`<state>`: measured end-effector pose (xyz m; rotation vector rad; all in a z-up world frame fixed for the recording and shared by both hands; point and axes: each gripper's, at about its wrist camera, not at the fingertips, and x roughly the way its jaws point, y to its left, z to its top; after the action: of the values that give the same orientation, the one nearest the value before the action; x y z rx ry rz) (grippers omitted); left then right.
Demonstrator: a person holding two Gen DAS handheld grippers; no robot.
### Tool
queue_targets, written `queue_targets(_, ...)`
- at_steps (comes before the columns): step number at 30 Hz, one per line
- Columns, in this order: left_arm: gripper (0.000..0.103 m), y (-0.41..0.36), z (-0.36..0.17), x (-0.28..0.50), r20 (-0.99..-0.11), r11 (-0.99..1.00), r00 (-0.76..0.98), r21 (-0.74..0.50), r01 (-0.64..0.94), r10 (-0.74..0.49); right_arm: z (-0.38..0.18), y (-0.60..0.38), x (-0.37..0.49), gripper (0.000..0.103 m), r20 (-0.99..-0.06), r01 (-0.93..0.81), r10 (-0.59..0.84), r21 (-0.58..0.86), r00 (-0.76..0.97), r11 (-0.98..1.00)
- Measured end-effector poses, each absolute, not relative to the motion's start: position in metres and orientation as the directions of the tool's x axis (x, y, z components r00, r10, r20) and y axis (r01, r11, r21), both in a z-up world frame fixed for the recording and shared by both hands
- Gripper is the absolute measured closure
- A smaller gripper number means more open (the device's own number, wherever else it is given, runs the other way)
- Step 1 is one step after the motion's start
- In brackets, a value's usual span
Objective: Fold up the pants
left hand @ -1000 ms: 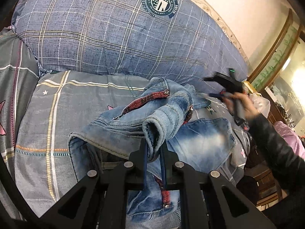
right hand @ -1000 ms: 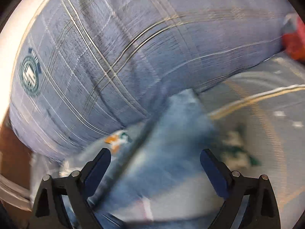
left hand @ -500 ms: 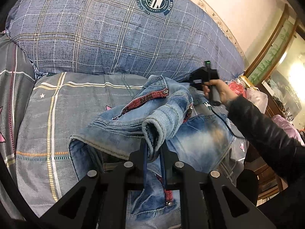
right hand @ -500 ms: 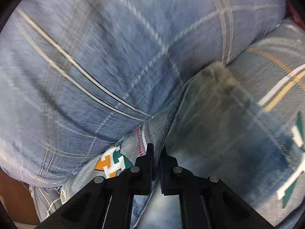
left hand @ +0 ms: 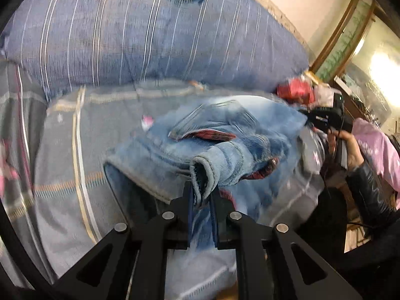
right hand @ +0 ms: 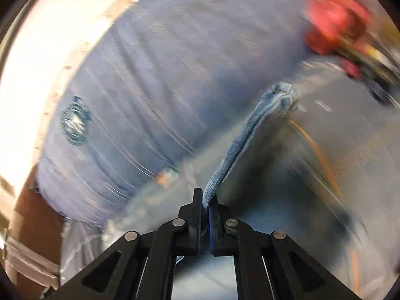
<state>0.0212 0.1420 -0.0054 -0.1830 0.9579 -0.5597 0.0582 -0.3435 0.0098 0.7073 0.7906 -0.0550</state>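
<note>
Light blue jeans (left hand: 225, 145) with a red plaid lining lie bunched on the bed. In the left wrist view my left gripper (left hand: 202, 195) is shut on a rolled hem of the jeans, low in the middle. At the right of that view a person's hand holds my right gripper (left hand: 306, 120) at the far edge of the jeans. In the right wrist view my right gripper (right hand: 204, 200) is shut on a thick seam of the jeans (right hand: 250, 135), which stretches up and away from the fingers. Both views are blurred by motion.
A large blue checked pillow (left hand: 150, 32) with a round badge lies behind the jeans. The grey striped bedsheet (left hand: 65, 150) spreads to the left. Red and pink bags (left hand: 296, 91) and pink cloth (left hand: 377, 147) sit at the right bedside, near a wood-framed glass cabinet (left hand: 345, 40).
My right gripper went from wide open to shut on the jeans' edge, then pulled it out to the right. The jeans have spread and stretched. My left gripper kept its hold on the hem.
</note>
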Motion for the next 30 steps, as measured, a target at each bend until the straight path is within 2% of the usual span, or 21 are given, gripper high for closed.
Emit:
queue_targets(3, 0.091, 0.142, -0.025, 0.022, -0.745, 0.851, 0.423, -0.393, 0.348, -0.516, -0.023, -0.350, 0.034, 0.099, -0.732, 0.365, 0.204, 0.537, 0.650, 0.761)
queue_targets(6, 0.091, 0.139, -0.015, 0.021, -0.723, 0.853, 0.459, -0.387, 0.349, -0.516, -0.044, -0.348, 0.031, 0.099, -0.750, 0.381, 0.211, 0.532, 0.627, 0.757)
queue_targets(11, 0.091, 0.143, 0.017, 0.005, -0.691, 0.852, 0.510, -0.332, 0.405, -0.512, 0.000, -0.341, 0.021, 0.099, -0.672, 0.314, 0.209, 0.569, 0.710, 0.760)
queue_targets(14, 0.090, 0.148, 0.007, 0.003, -0.729, 0.855, 0.475, -0.304, 0.419, -0.492, 0.023, -0.334, 0.008, 0.099, -0.645, 0.285, 0.189, 0.557, 0.741, 0.780)
queue_targets(15, 0.088, 0.148, -0.007, 0.005, -0.766, 0.858, 0.429, -0.306, 0.413, -0.480, 0.019, -0.334, 0.003, 0.099, -0.656, 0.296, 0.187, 0.553, 0.731, 0.779)
queue_targets(18, 0.085, 0.152, -0.046, 0.004, -0.835, 0.875, 0.315, -0.343, 0.342, -0.450, -0.026, -0.330, 0.004, 0.097, -0.778, 0.383, 0.170, 0.471, 0.605, 0.795)
queue_targets(21, 0.085, 0.170, -0.054, -0.009, -0.822, 0.868, 0.298, -0.409, 0.283, -0.485, -0.056, -0.320, 0.005, 0.092, -0.842, 0.426, 0.156, 0.410, 0.516, 0.807)
queue_targets(22, 0.085, 0.179, -0.047, -0.016, -0.801, 0.862, 0.329, -0.429, 0.269, -0.501, -0.055, -0.317, 0.002, 0.087, -0.837, 0.424, 0.141, 0.405, 0.529, 0.810)
queue_targets(24, 0.085, 0.190, -0.032, -0.023, -0.779, 0.862, 0.370, -0.440, 0.252, -0.506, -0.046, -0.312, -0.001, 0.053, -0.830, 0.422, 0.109, 0.386, 0.547, 0.820)
queue_targets(25, 0.085, 0.195, -0.019, -0.026, -0.769, 0.868, 0.403, -0.429, 0.250, -0.496, -0.035, -0.307, -0.005, 0.019, -0.822, 0.427, 0.075, 0.369, 0.565, 0.826)
queue_targets(26, 0.085, 0.195, -0.009, -0.025, -0.761, 0.872, 0.426, -0.420, 0.251, -0.490, -0.027, -0.303, -0.007, 0.014, -0.813, 0.428, 0.050, 0.356, 0.580, 0.830)
queue_targets(28, 0.085, 0.190, 0.013, -0.023, -0.730, 0.866, 0.466, -0.418, 0.274, -0.499, -0.006, -0.285, -0.011, 0.014, -0.793, 0.407, -0.010, 0.302, 0.609, 0.862)
queue_targets(30, 0.085, 0.173, 0.026, -0.014, -0.702, 0.846, 0.472, -0.428, 0.318, -0.533, 0.010, -0.267, -0.012, 0.014, -0.758, 0.356, 0.012, 0.320, 0.653, 0.878)
